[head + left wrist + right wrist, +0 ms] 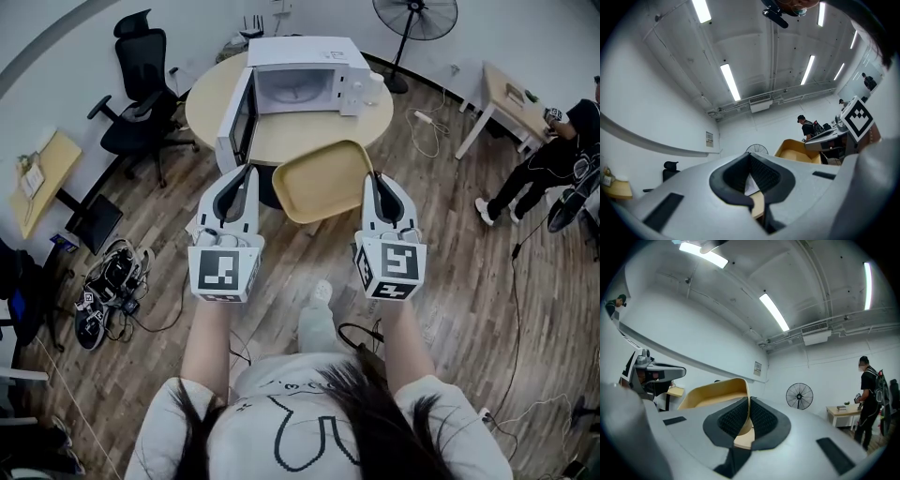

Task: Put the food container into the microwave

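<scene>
Long ceiling strips (730,82) give bright, even, cool light with soft shadows on the floor (450,281); every picture bulges and darkens at its round edges, and the left tool (751,176) looms blurred up close.

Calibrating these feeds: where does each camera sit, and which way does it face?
Head view: on the person's head, looking steeply down at the open microwave, container, forearms, left gripper, right gripper.
Left gripper view: on the left gripper, tilted up past its own jaws toward ceiling lights; right gripper at right.
Right gripper view: on the right gripper, along jaws clamped on the container's rim; left gripper at left.
Shared: both gripper views show the container and the fan.
</scene>
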`<action>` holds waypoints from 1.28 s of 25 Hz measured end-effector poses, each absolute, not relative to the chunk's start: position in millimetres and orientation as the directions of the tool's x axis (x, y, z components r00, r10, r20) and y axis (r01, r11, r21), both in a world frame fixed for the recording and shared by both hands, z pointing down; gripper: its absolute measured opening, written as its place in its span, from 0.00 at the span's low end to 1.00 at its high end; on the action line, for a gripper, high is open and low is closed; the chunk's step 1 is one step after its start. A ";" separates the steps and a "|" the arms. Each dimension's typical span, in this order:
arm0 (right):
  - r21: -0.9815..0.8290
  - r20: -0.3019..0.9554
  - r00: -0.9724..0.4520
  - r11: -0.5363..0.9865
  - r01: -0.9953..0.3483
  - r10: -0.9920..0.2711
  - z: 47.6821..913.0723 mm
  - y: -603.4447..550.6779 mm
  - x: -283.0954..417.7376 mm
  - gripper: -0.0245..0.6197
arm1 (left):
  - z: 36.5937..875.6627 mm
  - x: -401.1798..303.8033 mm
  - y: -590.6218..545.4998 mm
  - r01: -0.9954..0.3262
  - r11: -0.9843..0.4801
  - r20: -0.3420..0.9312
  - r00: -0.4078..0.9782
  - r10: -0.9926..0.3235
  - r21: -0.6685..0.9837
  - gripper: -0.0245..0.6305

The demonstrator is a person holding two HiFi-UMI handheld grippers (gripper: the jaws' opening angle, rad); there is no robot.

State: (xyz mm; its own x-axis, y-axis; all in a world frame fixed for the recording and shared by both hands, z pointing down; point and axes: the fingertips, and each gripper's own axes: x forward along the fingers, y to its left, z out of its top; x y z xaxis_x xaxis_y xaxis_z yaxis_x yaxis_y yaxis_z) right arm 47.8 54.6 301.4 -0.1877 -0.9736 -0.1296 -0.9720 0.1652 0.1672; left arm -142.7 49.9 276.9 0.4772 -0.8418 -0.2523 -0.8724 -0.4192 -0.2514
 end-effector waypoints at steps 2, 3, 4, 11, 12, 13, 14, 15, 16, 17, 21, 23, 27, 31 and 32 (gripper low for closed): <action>0.167 -0.129 -0.195 0.172 -0.971 -0.972 302.1 38.2 49.3 0.10 | 276.6 -140.0 34.4 -0.874 -0.416 -0.251 0.474 -0.844 -0.252 0.05; 0.166 -0.129 -0.197 0.175 -0.970 -0.972 302.5 29.7 50.8 0.10 | 276.5 -138.0 26.6 -0.874 -0.414 -0.251 0.473 -0.844 -0.253 0.05; 0.164 -0.129 -0.198 0.176 -0.971 -0.972 302.9 21.0 52.8 0.10 | 276.7 -135.9 18.6 -0.875 -0.413 -0.251 0.472 -0.845 -0.254 0.05; 0.141 -0.118 -0.212 0.195 -0.971 -0.970 312.1 -49.3 64.9 0.10 | 285.5 -122.1 -48.6 -0.884 -0.399 -0.234 0.453 -0.860 -0.246 0.05; 0.138 -0.115 -0.216 0.200 -0.970 -0.970 313.3 -60.9 66.5 0.10 | 286.2 -120.2 -59.6 -0.886 -0.396 -0.232 0.449 -0.863 -0.243 0.05; 0.136 -0.111 -0.220 0.204 -0.969 -0.969 314.4 -72.9 68.2 0.10 | 286.6 -118.3 -70.6 -0.888 -0.392 -0.231 0.445 -0.865 -0.241 0.05; 0.134 -0.107 -0.223 0.209 -0.969 -0.969 315.4 -84.9 70.0 0.10 | 286.9 -116.5 -81.5 -0.890 -0.389 -0.229 0.441 -0.868 -0.240 0.05; 0.131 -0.103 -0.227 0.213 -0.968 -0.968 316.4 -97.1 71.8 0.10 | 287.0 -114.8 -92.3 -0.892 -0.384 -0.228 0.436 -0.870 -0.239 0.05; 0.128 -0.099 -0.231 0.218 -0.968 -0.968 317.0 -109.4 73.6 0.10 | 287.0 -113.2 -103.2 -0.893 -0.380 -0.226 0.432 -0.873 -0.240 0.05; 0.124 -0.096 -0.235 0.223 -0.967 -0.967 317.1 -122.0 75.1 0.10 | 286.8 -111.6 -114.4 -0.895 -0.376 -0.225 0.428 -0.876 -0.239 0.05; 0.121 -0.089 -0.255 0.243 -0.962 -0.963 313.4 -173.1 79.8 0.10 | 284.8 -105.0 -160.8 -0.901 -0.364 -0.217 0.414 -0.884 -0.235 0.05; 0.121 -0.084 -0.266 0.255 -0.959 -0.960 312.2 -197.2 82.4 0.10 | 284.3 -101.0 -182.7 -0.904 -0.360 -0.215 0.408 -0.887 -0.229 0.05; 0.111 -0.068 -0.281 0.272 -0.956 -0.957 315.8 -243.4 91.5 0.10 | 286.3 -89.8 -223.7 -0.908 -0.351 -0.208 0.398 -0.894 -0.229 0.05; 0.071 -0.046 -0.290 0.286 -0.956 -0.956 323.7 -286.7 103.0 0.10 | 292.6 -79.5 -262.0 -0.917 -0.337 -0.201 0.379 -0.903 -0.215 0.05; 0.062 -0.039 -0.292 0.289 -0.955 -0.956 326.3 -296.1 106.0 0.10 | 294.1 -76.7 -270.2 -0.919 -0.333 -0.199 0.374 -0.906 -0.212 0.05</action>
